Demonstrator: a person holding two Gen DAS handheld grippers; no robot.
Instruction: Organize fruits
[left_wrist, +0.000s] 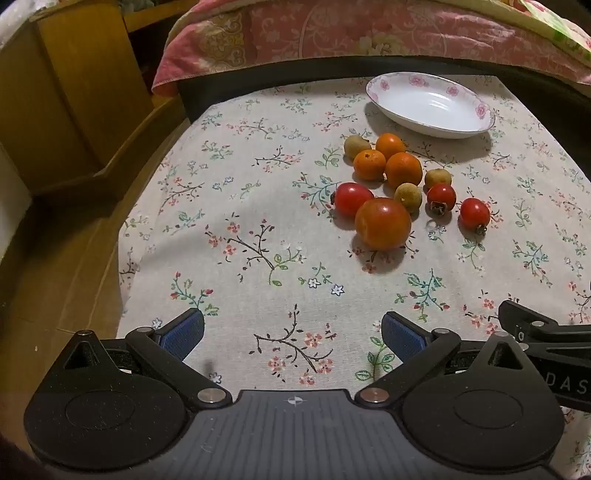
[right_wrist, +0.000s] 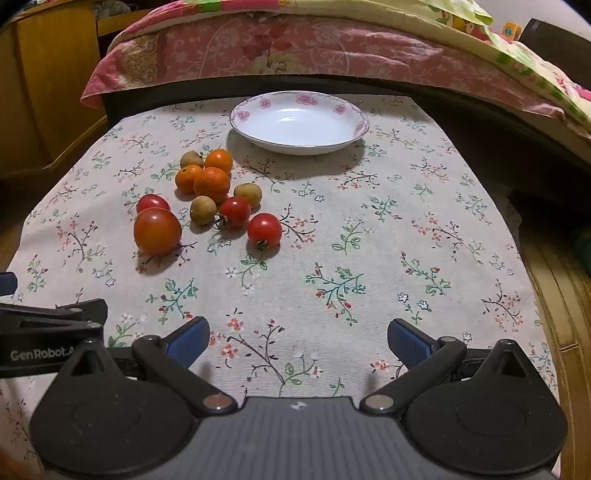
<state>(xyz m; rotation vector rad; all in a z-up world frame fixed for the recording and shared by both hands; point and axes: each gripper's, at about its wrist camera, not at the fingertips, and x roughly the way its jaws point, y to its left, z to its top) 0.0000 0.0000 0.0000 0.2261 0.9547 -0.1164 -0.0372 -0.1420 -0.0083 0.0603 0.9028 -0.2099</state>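
Nothing sorted yet, by the look of it. The flowered plate sits bare at the far side of the counter, not one fruit in it.

All the fruit lies loose in one cluster on the floral cloth, nearer me than the plate and well apart from both my grippers:
- three small oranges bunched together, touching
- one large tomato at the near edge, a small one tucked just behind it
- two more cherry tomatoes on the right of the cluster
- three small brown-green round fruits, kind unclear, scattered among them

My left gripper hovers over bare cloth, jaws spread wide, nothing between them. My right gripper the same: released, empty, angled down at the cloth.

Judgement: task at its start. Every piece left to move, presumably into the plate or into groups by kind; the task doesn't say which.
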